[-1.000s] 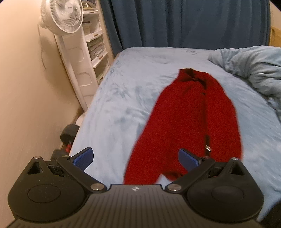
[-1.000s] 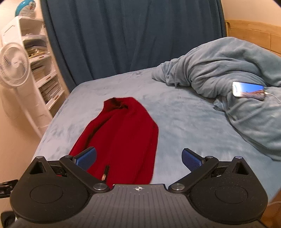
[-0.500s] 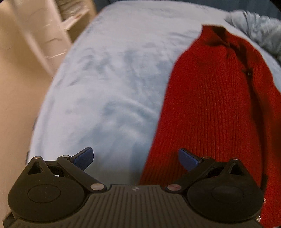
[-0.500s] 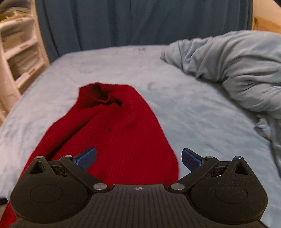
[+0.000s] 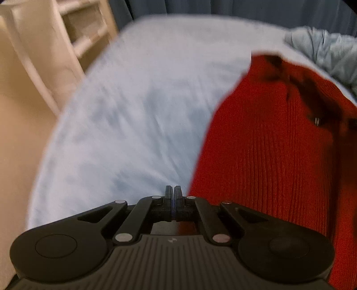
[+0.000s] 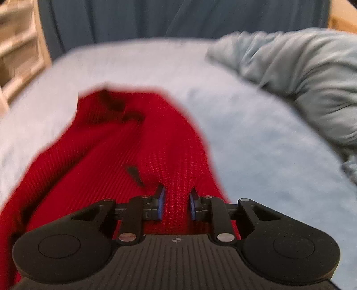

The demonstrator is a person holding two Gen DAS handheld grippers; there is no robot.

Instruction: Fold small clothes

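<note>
Left hand-held gripper (image 5: 173, 194) is sitting fully closed beside the red ribbed knit garment's (image 5: 279, 151) left edge; whether it is pinching cloth, I cannot tell. Right hand-held gripper (image 6: 176, 200) is pinching a ridge of the garment (image 6: 133, 145), its jaws partly closed, on the pale blue bed (image 6: 256, 145).

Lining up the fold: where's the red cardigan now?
The red cardigan lies on the blue bed sheet, left of the rumpled duvet, its near hem between the right gripper fingers.

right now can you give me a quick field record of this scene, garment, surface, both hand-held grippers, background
garment: red knit sweater, lying lengthwise on the bed, collar at the far end
surface: light blue bed sheet
left hand-held gripper: fingers together at the sweater's near left edge; whether fabric is pinched cannot be told
right hand-held gripper: fingers partly closed around a ridge of sweater fabric
background: rumpled blue blanket, dark curtain, white shelf unit
</note>
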